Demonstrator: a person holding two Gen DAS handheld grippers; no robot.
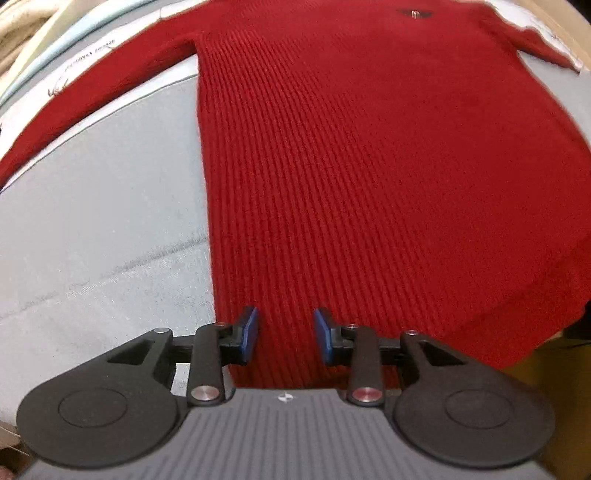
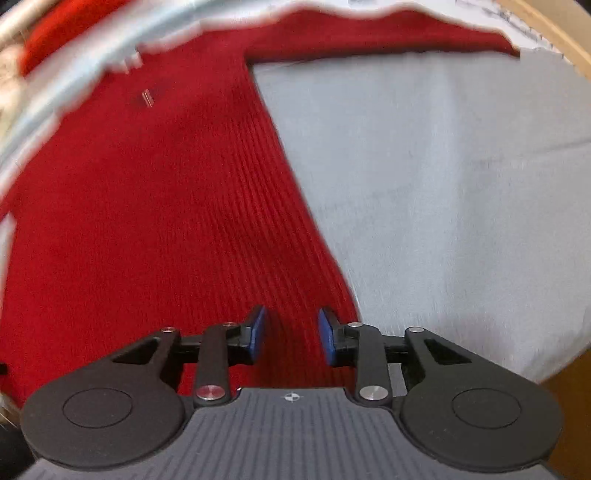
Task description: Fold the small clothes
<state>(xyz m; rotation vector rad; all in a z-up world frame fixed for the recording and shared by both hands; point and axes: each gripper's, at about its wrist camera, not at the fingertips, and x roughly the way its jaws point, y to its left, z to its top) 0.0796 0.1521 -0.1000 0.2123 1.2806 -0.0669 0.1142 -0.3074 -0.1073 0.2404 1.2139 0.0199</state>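
A red sweater (image 1: 369,166) lay flat on the table (image 1: 92,221). Both grippers, left (image 1: 285,334) and right (image 2: 291,334), hovered over its hem corners, jaws open and empty. Closing too shallowly might pinch one knit layer only.

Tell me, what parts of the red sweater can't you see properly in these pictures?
- Left wrist view: the red sweater has its collar cut off by the top edge; its chest logo is too small to read.
- Right wrist view: its top-left part is smeared by blur.
- Both views: the near hem hides behind each gripper body.
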